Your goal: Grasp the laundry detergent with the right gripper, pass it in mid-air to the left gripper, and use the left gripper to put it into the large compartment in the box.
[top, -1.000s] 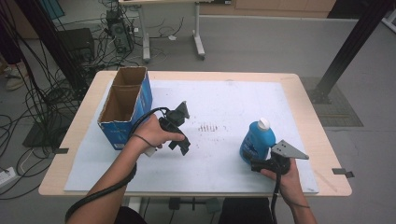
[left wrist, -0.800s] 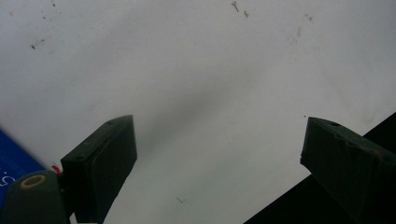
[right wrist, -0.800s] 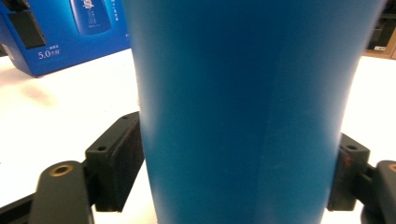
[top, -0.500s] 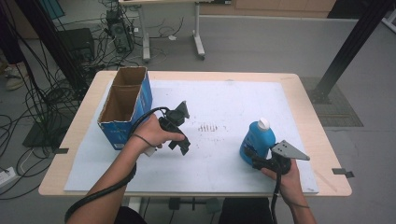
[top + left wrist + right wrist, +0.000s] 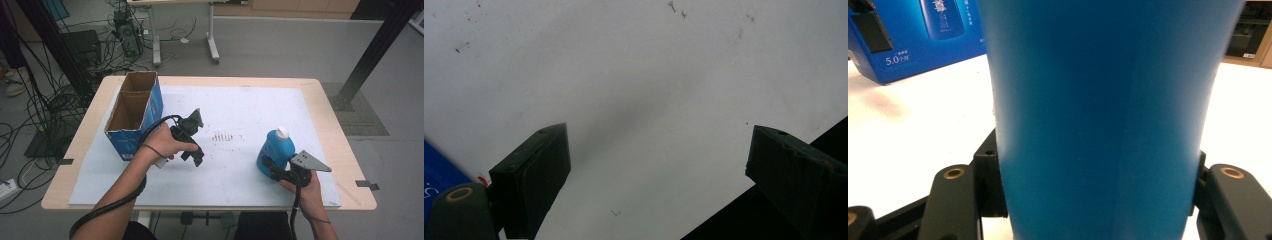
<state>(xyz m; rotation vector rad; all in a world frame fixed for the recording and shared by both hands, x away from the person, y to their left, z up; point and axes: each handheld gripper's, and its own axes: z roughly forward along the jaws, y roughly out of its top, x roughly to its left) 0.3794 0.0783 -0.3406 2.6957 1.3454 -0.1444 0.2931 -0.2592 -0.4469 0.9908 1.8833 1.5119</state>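
Note:
A blue bottle (image 5: 274, 147) with a white cap stands upright at the right of the white sheet (image 5: 235, 110). My right gripper (image 5: 272, 167) reaches it from the near side, low at its base. Its jaws have just been closing, and in the right gripper view they press on both sides of the bottle (image 5: 1098, 120). My left gripper (image 5: 196, 139) hovers over the sheet left of centre, to the right of the box. It stands open with only bare sheet between its fingers (image 5: 536, 175).
An open cardboard box (image 5: 132, 112) with blue outer walls stands at the left of the wooden table (image 5: 320, 95); its printed side shows in the right gripper view (image 5: 923, 40). Small dark marks dot the sheet's middle (image 5: 225, 136). Cables and table legs lie on the floor beyond.
The right gripper's jaws have drawn in around the bottle's base. Both hands and the bottle have kept their places.

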